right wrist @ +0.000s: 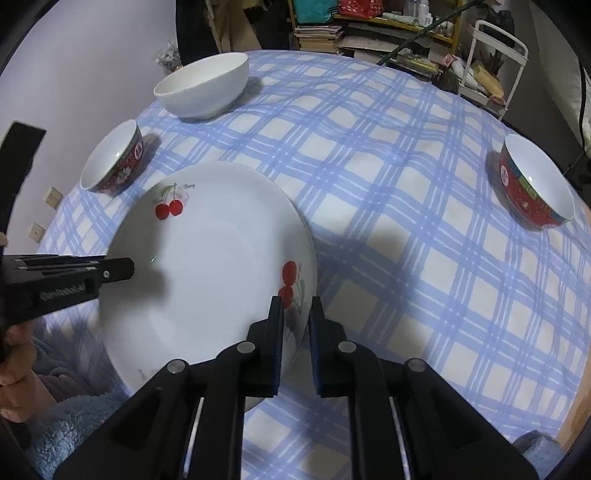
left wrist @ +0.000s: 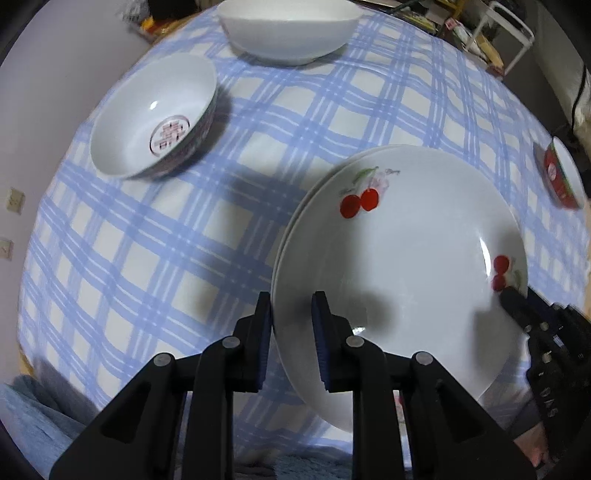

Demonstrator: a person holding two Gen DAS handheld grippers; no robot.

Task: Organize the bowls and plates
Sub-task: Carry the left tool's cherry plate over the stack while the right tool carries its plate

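A white plate with red cherries (left wrist: 402,258) lies on top of another white plate (left wrist: 295,229) on the checked tablecloth; it also shows in the right wrist view (right wrist: 214,266). My left gripper (left wrist: 291,306) straddles the plates' left rim, one finger outside and one over the plate, with a gap at the pads. My right gripper (right wrist: 297,310) straddles the right rim near the cherry print, jaws close around the edge. A red-patterned bowl (left wrist: 155,118) sits at the left, a plain white bowl (left wrist: 288,29) at the far side, and another red bowl (right wrist: 535,184) at the right.
The table has a blue and white checked cloth (right wrist: 406,258). Cluttered shelves (right wrist: 388,29) and a white rack (right wrist: 495,59) stand behind it. A light blue fleece sleeve (right wrist: 66,424) is at the near edge. A wall (right wrist: 92,74) lies at the left.
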